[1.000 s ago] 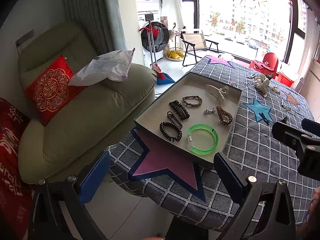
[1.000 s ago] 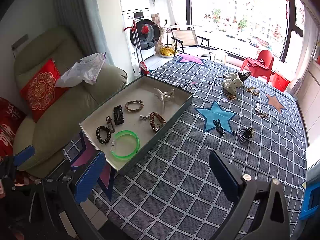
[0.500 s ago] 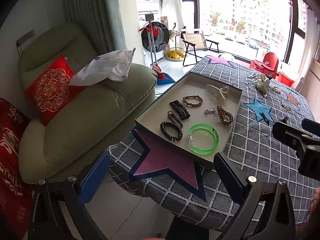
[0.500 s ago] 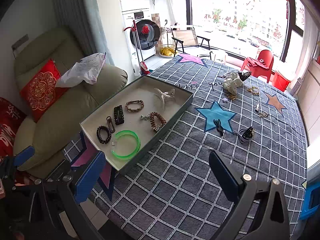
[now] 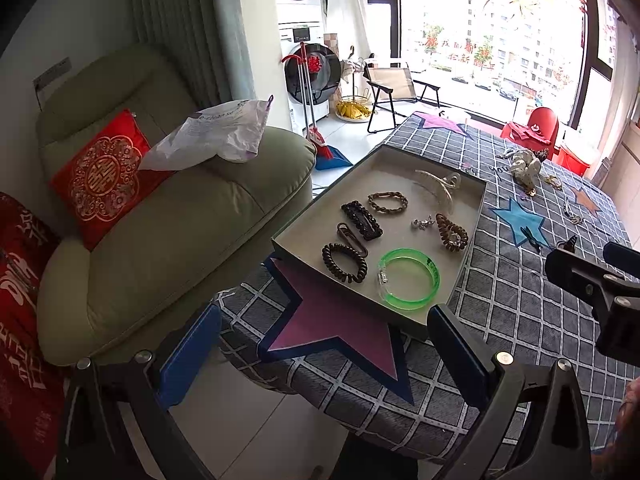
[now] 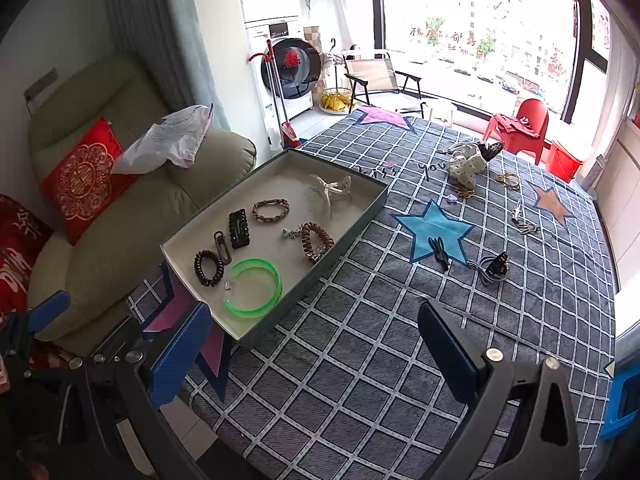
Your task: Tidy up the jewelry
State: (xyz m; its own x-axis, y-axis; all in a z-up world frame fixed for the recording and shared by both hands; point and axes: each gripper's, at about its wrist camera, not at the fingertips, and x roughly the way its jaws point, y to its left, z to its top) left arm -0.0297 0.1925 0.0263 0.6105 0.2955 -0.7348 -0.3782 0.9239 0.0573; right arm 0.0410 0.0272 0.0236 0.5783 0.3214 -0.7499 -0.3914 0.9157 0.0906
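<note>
Both tongs, left (image 5: 324, 344) and right (image 6: 312, 344), hang apart and empty at frame bottom, so sorting looks paused: loose black clip (image 6: 439, 249) at centre right awaits carrying to the tray (image 6: 352, 236) at centre.

Home living room, apartment by the look of it. Green recliner sofa (image 5: 168, 208) with red embroidered cushion (image 5: 100, 176) and a plastic bag (image 5: 212, 136) on the armrest. Stacked washer/dryer (image 6: 280, 40) by the wall, broom and dustpan (image 5: 316, 120) leaning in front. Folding chair (image 6: 380, 76) and red plastic kid's chair (image 6: 520, 124) by a large window (image 5: 492, 32) with red paper decorations, residential blocks outside. Tabletop (image 6: 400, 340) covered in checked star-patterned cloth, a shallow tray (image 6: 352, 228) of hair accessories on it.
</note>
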